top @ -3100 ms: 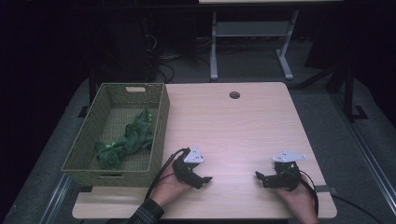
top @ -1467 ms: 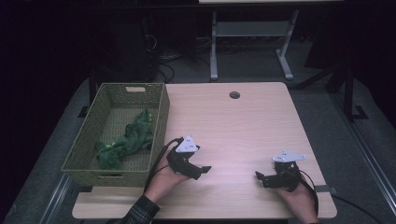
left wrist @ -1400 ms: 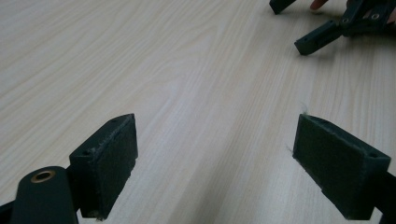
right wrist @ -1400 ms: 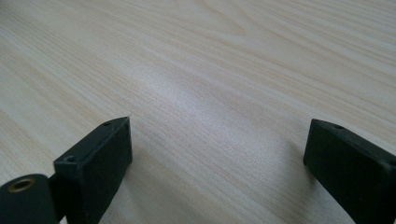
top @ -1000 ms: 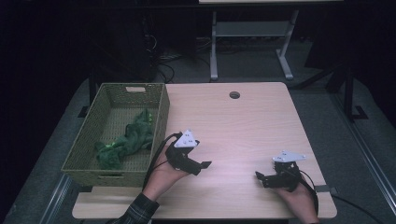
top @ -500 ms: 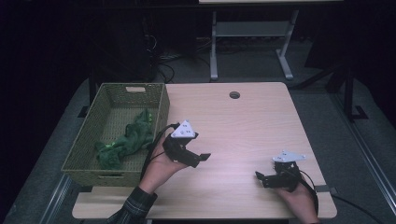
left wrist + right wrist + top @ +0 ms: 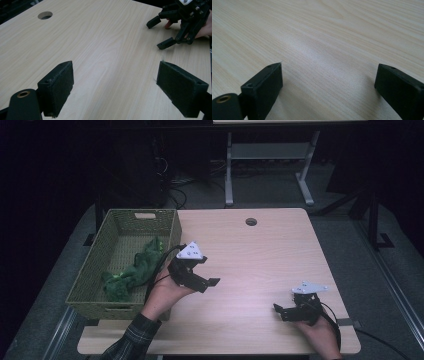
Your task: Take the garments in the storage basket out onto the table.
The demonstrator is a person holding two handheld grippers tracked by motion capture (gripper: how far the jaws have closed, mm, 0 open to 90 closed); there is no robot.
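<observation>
A green woven basket (image 7: 172,236) stands at the table's left side with a crumpled green cloth (image 7: 134,271) inside it. My left gripper (image 7: 209,283) hangs above the table just right of the basket, open and holding nothing, jaws pointing right. Its own view has the wide-apart jaws (image 7: 115,92) over bare wood, with my right gripper (image 7: 159,33) farther off. My right gripper (image 7: 280,311) rests low near the front right of the table, open, jaws pointing left. In its own view nothing but bare wood lies between the jaws (image 7: 329,87).
The light wooden table (image 7: 260,255) has a round cable hole (image 7: 251,222) near its far edge. A metal stand (image 7: 267,155) and cables sit on the dark floor behind the table. A sleeve in dark plaid (image 7: 131,340) comes in at the front left.
My left gripper has lifted off the table and moved away from the front edge, up beside the basket's right wall. The right gripper has stayed where it was.
</observation>
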